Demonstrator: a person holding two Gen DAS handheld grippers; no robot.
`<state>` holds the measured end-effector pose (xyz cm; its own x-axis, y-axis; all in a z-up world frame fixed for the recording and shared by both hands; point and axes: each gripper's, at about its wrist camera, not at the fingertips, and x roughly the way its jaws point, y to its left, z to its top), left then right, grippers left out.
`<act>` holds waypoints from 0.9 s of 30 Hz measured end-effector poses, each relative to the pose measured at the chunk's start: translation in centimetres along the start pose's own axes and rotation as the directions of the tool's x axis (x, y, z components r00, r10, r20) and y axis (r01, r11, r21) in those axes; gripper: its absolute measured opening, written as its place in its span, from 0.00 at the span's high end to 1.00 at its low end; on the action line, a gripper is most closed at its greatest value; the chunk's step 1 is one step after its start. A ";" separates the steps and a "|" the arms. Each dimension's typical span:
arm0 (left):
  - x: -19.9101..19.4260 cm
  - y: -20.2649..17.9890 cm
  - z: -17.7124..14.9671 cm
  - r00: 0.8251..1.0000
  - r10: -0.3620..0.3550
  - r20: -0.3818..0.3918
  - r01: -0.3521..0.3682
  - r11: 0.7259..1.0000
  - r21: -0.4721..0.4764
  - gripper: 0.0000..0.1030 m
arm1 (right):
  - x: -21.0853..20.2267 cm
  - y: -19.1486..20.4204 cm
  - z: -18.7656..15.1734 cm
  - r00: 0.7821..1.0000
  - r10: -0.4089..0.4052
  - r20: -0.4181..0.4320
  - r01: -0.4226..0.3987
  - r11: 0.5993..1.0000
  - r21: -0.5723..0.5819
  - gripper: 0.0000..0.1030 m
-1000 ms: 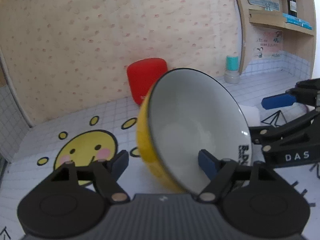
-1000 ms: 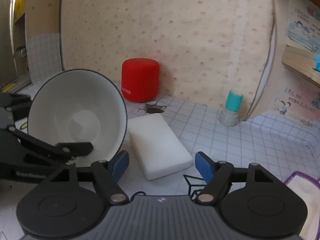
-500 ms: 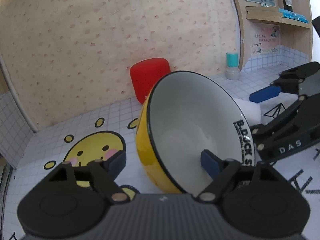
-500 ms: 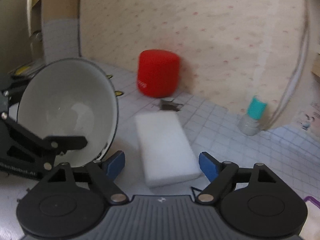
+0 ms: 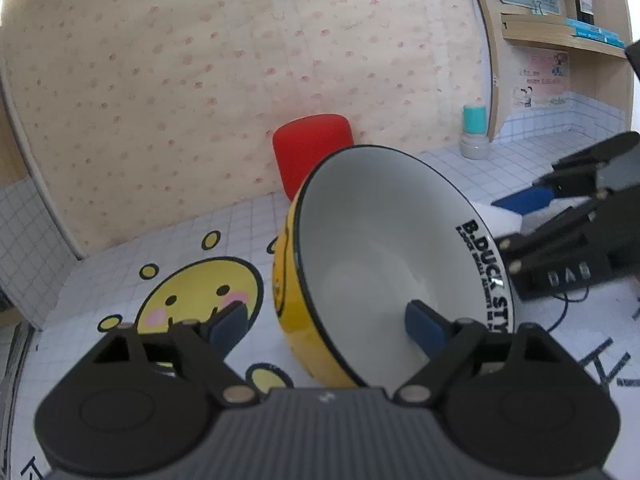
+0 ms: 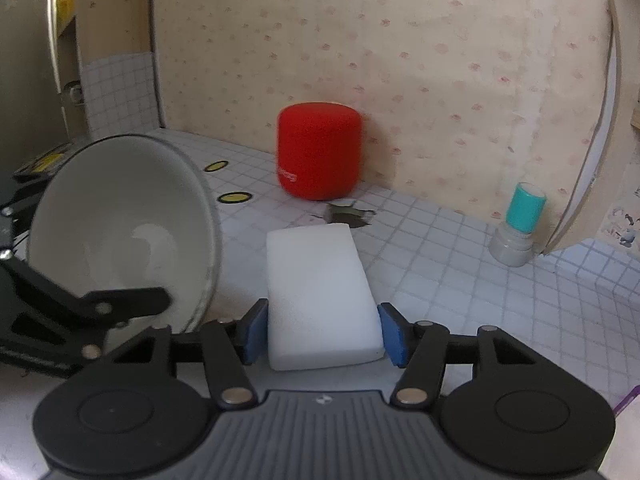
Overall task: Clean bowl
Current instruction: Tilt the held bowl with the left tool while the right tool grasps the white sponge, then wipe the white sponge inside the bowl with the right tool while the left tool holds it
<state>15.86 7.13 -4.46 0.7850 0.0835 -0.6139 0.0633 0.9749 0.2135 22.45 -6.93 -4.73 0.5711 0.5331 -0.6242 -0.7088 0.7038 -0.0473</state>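
A yellow bowl (image 5: 372,248) with a white inside and a black rim stands tilted on its side, its opening towards the right. My left gripper (image 5: 326,328) straddles its rim, one finger inside and one outside, jaws wide. The bowl also shows in the right wrist view (image 6: 120,232). A white sponge block (image 6: 320,292) lies on the tiled table. My right gripper (image 6: 322,336) has closed on the sponge's near end, both blue pads touching its sides.
A red cylindrical speaker (image 6: 320,150) stands against the back wall. A small bottle with a teal cap (image 6: 518,224) stands at the right. A shelf with books and a bottle (image 5: 560,28) hangs at the upper right. A yellow smiley print (image 5: 200,292) marks the table.
My right gripper moved forward over the sponge and its jaws closed onto the sponge's sides. The left gripper and bowl shifted only slightly.
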 end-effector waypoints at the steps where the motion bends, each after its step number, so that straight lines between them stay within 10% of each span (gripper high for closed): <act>1: 0.1 -0.1 0.1 1.000 -0.006 0.002 0.006 1.000 -0.004 0.17 | -0.3 0.4 -0.2 1.000 -0.006 0.003 0.006 1.000 -0.004 0.46; 14: 1.0 -0.2 0.8 0.999 -0.040 0.007 0.039 0.999 0.013 0.16 | -5.3 2.3 -2.1 0.958 -0.276 0.079 0.271 0.960 0.065 0.46; 27: 1.2 -0.4 1.1 0.997 -0.075 0.037 0.073 0.996 0.059 0.14 | -9.1 6.1 -1.3 0.948 -0.266 0.177 0.281 0.958 -0.064 0.46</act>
<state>17.43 6.61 -4.41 0.8001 0.0026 -0.5998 0.1564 0.9645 0.2129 12.40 -8.10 -0.33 0.8029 0.4014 -0.4407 -0.5452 0.7934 -0.2706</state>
